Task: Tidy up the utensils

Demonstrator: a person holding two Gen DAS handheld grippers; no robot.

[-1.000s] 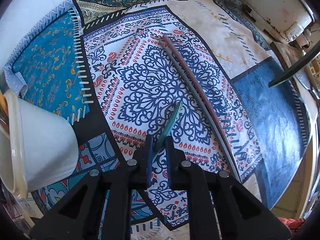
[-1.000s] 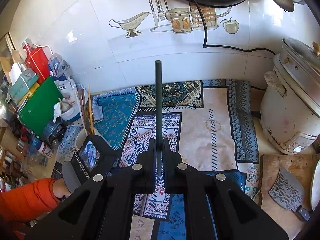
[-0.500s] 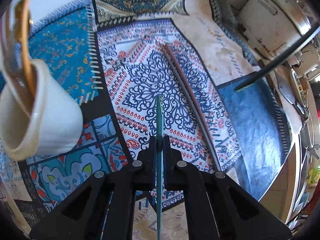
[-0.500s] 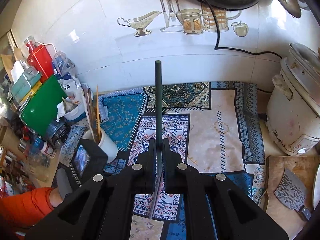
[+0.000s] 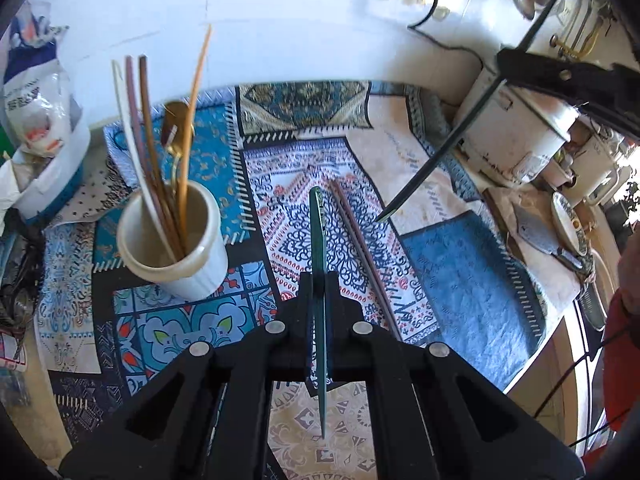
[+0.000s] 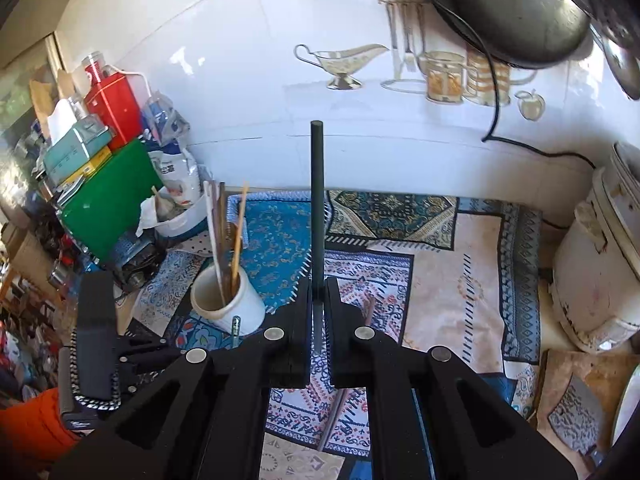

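My left gripper [image 5: 319, 280] is shut on a green chopstick [image 5: 317, 236], held off the patterned mat [image 5: 460, 272]. To its left stands a white cup [image 5: 176, 252] holding several chopsticks and a gold spoon [image 5: 176, 136]. A maroon and grey pair of chopsticks [image 5: 360, 240] lies on the mat just right of the green one. My right gripper [image 6: 318, 292] is shut on a dark chopstick [image 6: 317, 200] that points up and away. In the right wrist view the cup [image 6: 224, 304] is down to the left, with the left gripper [image 6: 132, 356] beside it.
A white rice cooker [image 6: 600, 272] stands at the right. In front of it a cleaver [image 6: 576, 408] lies on a wooden board. A green box [image 6: 108, 204], a red tin [image 6: 112, 108] and bags crowd the left. A black cable [image 6: 496, 104] hangs down the tiled wall.
The left gripper has closed on the green chopstick and lifted it off the mat, so the cup has come fully into view. The right gripper has drifted slightly with its dark chopstick.
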